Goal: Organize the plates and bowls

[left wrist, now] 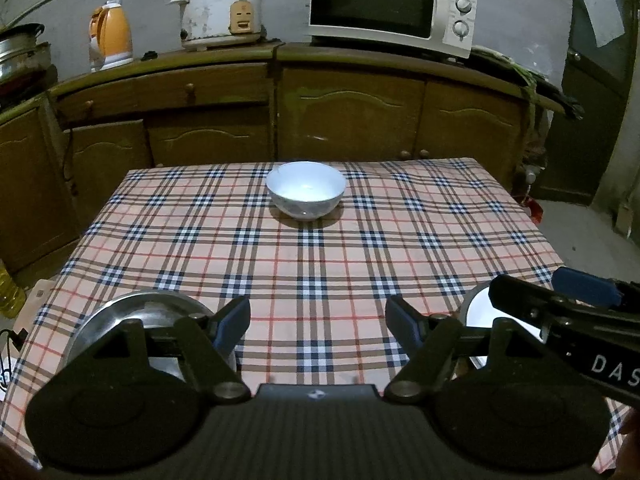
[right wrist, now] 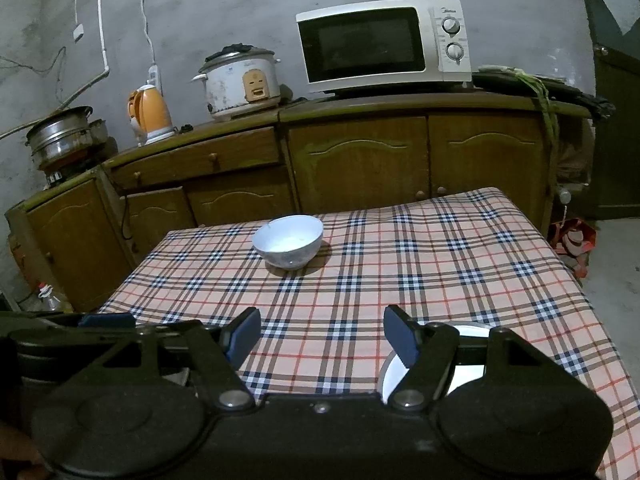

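The checked worktop (left wrist: 320,264) carries three dishes, well apart, so by my reading the sorting has hardly begun: nothing is stacked or grouped. A white bowl (left wrist: 306,190) stands upright alone toward the far edge, in front of the wooden cabinets (left wrist: 352,108). Near the front edge, a steel plate (left wrist: 132,308) lies at the left, half hidden behind the left tongs (left wrist: 318,320). A white dish (right wrist: 470,330) lies at the right, behind the right tongs (right wrist: 320,334); whether it is a plate or a shallow bowl is hard to tell. Both tongs hang spread above the cloth, pinching nothing. All three pieces remain to be gathered.
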